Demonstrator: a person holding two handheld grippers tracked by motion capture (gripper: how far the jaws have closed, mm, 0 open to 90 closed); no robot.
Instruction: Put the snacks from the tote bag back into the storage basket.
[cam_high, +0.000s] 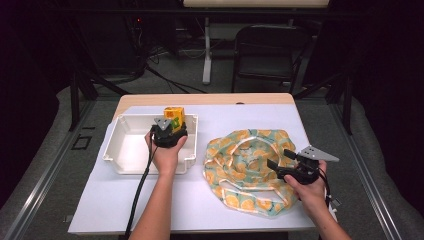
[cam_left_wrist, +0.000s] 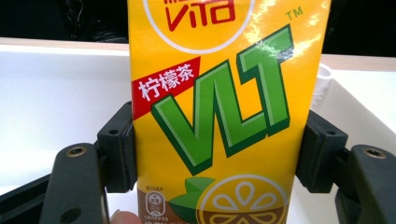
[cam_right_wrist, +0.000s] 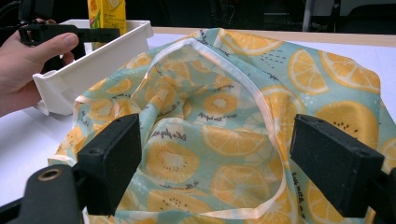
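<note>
Lemon tea carton (cam_left_wrist: 224, 112), upright, clamped in left hand-held gripper (cam_high: 169, 134) | over white bin (cam_high: 120, 150), bench left edge | right hand-held gripper (cam_right_wrist: 215, 163) agape, empty, at orange-print bag (cam_high: 250, 165).

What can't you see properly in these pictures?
- Carton top and bottom: cut off by the left gripper view's edges. In the high view the left claw covers its lower part.
- Whether the carton rests on the tray floor: hidden by hand and claw.
- Small print on the bag: too small.
- The room behind the table: too dark.
</note>
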